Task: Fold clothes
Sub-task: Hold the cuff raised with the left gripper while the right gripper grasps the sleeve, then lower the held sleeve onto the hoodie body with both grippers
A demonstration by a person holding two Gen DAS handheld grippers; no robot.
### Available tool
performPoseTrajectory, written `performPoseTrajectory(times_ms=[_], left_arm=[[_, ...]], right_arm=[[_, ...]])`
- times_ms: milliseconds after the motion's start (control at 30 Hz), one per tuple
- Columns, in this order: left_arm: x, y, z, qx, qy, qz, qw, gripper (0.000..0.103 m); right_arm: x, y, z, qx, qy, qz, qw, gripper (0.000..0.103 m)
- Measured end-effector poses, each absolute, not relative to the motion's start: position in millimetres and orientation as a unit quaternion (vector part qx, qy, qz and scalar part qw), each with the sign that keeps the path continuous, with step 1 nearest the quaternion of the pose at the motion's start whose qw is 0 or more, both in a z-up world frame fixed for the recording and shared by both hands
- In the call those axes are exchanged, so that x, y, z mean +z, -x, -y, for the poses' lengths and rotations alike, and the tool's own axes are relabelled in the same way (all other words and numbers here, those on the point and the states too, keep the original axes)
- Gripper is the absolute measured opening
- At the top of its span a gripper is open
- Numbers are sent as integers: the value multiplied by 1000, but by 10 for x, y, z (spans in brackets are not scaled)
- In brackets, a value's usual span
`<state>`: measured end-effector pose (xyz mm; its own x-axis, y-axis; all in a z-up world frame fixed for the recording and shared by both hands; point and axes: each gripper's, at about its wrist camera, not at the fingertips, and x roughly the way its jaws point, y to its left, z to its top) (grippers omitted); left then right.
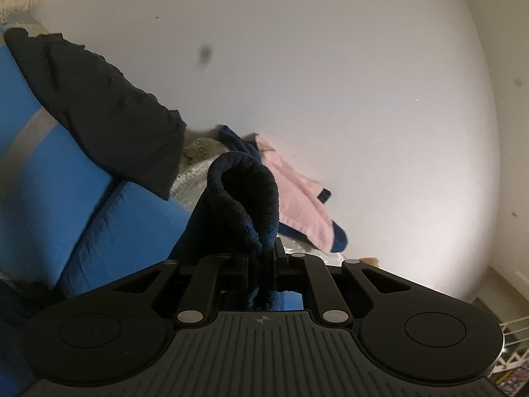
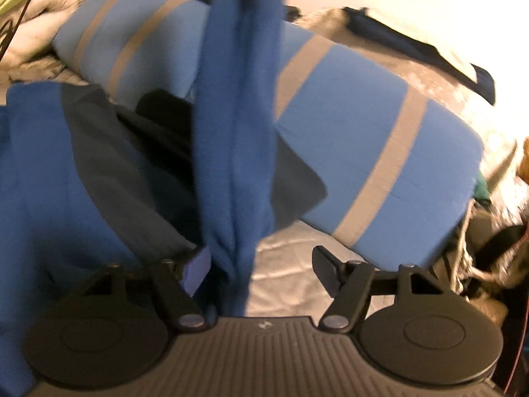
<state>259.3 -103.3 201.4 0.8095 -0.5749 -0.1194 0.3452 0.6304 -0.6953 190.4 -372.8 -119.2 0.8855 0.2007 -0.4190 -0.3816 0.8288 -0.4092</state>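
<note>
The blue garment (image 2: 238,115) is the thing being worked on, and it's hanging up in the air as a bunched vertical column of fabric in the right wrist view, running from the top of the frame straight down between the fingers of the right gripper (image 2: 261,264). Those jaws stand wide apart with the cloth sitting off toward the left finger (image 2: 196,269); the right finger (image 2: 325,269) is clear of it, so nothing is pinched there. The picture is pretty smeared, so I can't say for sure whether the fabric actually brushes the left pad.

Over on the other side, the left gripper (image 1: 261,258) is clamped tight on a dark, fuzzy fold of fabric (image 1: 244,198) that loops up above the fingertips. It looks navy in that light, probably the same garment, but the colours differ too much between cameras to be sure.

Behind the hanging cloth lies a blue cushion with grey stripes (image 2: 363,139), stretched across a pale quilted bed surface (image 2: 287,264). A dark garment (image 1: 99,106) drapes over the blue on the left of the left wrist view, and a pink towel with navy trim (image 1: 297,195) lies further back against the plain white wall (image 1: 330,66).
</note>
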Motion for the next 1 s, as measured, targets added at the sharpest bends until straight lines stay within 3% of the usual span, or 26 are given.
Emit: performPoseTrajectory(times_ms=[100, 133, 200, 267, 467, 733, 767, 800, 867, 933, 1000], left_arm=[[2022, -2575, 1025, -265, 342, -167, 886, 12], [2029, -2528, 1015, -265, 341, -167, 887, 12], [2019, -2492, 987, -261, 341, -168, 887, 12], [2000, -2489, 958, -256, 342, -171, 888, 12], [1938, -2503, 917, -246, 340, -180, 889, 12], [1896, -2535, 968, -264, 332, -179, 888, 12], [1905, -2536, 979, -267, 329, -178, 888, 12], [1908, -2546, 988, -268, 328, -178, 888, 12], [1907, -2556, 1003, -271, 328, -178, 887, 12], [1899, -2568, 1015, -273, 330, -178, 886, 12], [1878, -2609, 1024, -276, 330, -177, 885, 12]], right_arm=[[-1232, -1986, 3599, 156, 255, -185, 936, 71], [-1243, -2008, 3586, 153, 254, -187, 937, 64], [-1257, -2046, 3575, 147, 247, -190, 939, 42], [-1236, -2052, 3630, 136, 220, -196, 946, 12], [-1240, -2029, 3923, 109, 139, -203, 963, 7], [-1305, -2088, 4168, 132, 19, -232, 963, 9], [-1312, -2085, 4181, 143, 15, -233, 962, 25], [-1315, -2053, 4173, 151, 22, -231, 961, 26], [-1317, -1984, 4115, 162, 53, -220, 960, 52], [-1314, -1916, 4025, 169, 94, -209, 959, 63], [-1306, -1891, 3928, 176, 131, -202, 955, 66]])
